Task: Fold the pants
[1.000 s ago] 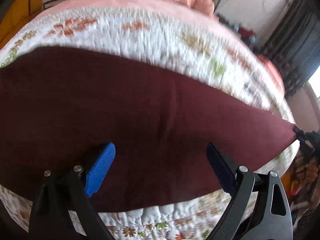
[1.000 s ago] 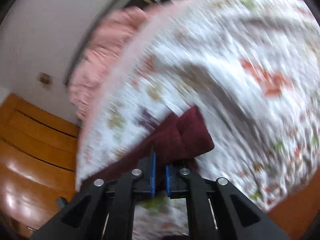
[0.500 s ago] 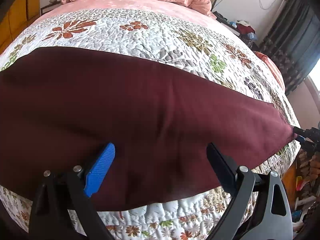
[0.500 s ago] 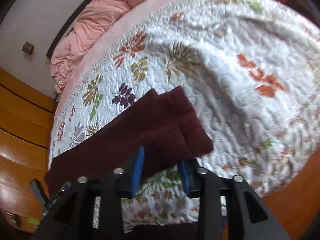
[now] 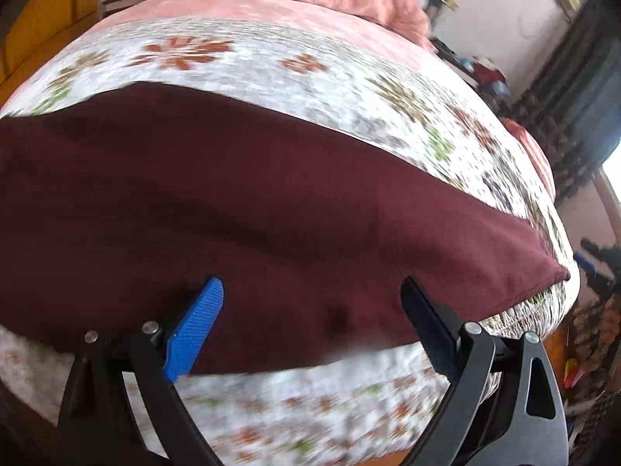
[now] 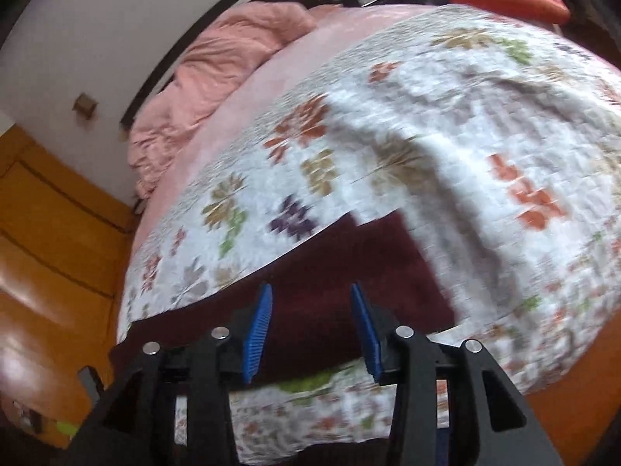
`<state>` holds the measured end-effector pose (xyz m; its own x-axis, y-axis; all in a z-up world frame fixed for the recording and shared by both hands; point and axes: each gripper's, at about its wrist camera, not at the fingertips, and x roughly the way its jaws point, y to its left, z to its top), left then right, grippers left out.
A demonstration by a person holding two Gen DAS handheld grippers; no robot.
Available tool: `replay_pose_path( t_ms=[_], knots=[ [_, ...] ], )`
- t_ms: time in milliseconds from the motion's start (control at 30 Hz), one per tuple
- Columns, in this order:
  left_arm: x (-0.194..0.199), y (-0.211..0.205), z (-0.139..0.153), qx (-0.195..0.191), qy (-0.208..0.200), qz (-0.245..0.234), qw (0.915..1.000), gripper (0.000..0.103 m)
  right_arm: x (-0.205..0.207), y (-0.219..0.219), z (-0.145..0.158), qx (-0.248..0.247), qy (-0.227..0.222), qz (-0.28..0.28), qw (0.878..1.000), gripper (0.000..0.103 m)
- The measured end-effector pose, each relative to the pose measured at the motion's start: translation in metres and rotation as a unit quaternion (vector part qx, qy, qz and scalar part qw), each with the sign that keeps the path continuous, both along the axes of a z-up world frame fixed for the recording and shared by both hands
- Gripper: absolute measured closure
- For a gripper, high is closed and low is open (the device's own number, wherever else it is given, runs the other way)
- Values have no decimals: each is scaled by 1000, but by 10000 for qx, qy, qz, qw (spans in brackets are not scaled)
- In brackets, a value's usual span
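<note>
Bed [image 5: 240,50]: quilt-covered, near edge dropping to the floor just under both claws. Pants [image 5: 271,209] lie flat in a long strip along that near edge, cuff end [image 6: 388,264] toward the right corner. Risk: cloth this close to the edge could slide off if a claw drags it (quilt may ruck too). Open quilt beyond for folding. Left claw [image 5: 312,310] spread wide, empty. Right claw [image 6: 310,326] opening, nothing gripped, cuff below.

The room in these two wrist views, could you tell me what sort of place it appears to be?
Most likely a home bedroom: a bed with a floral quilt, a rumpled pink blanket at its far end, and wooden cabinet doors alongside. Maroon pants lie on it.
</note>
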<state>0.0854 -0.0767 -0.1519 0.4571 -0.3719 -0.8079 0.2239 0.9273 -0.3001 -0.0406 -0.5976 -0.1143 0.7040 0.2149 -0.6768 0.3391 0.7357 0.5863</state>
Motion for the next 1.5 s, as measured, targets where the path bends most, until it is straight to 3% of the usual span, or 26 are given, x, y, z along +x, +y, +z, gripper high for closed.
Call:
replay_pose_path(
  t_ms=[133,233,400,500,567,667,800,833,867,1033,1167,1333,1500],
  knots=[
    [-2,75,15,51,84,732,9973,11,12,43,-9,54,-61,487,9988,58],
    [-5,142,20,-22,308,1406,9896,11,26,80,-17,136,-6,913,9957,57],
    [-20,235,15,-533,643,2387,9675,11,50,135,-21,74,88,1496,9887,55],
    [-28,267,4,-872,828,2759,9536,11,60,163,-22,110,130,1761,9842,54],
    [-31,276,-7,-1053,971,2812,9489,12,64,176,-21,21,164,1870,9822,54],
    [-27,283,-16,-1387,884,2744,9475,12,68,188,-20,-29,186,1990,9798,54],
    [-14,287,-22,-1422,922,2937,9408,13,69,195,-18,-41,197,2019,9792,52],
    [-12,289,-22,-1452,929,3008,9380,21,71,195,-19,-47,203,2022,9791,51],
    [-12,291,-21,-1501,887,3103,9345,38,71,195,-20,-69,223,2018,9791,49],
    [-9,300,-18,-1788,880,3333,9215,62,72,194,-24,-44,299,1986,9796,48],
    [-20,305,-7,-1759,614,3388,9222,79,72,195,-28,-34,322,2012,9790,48],
    [-20,295,29,-1493,-88,3156,9370,84,74,194,-32,0,357,1991,9793,48],
    [15,294,56,-1093,-452,3135,9422,85,75,196,-33,67,336,1999,9792,48]
  ],
)
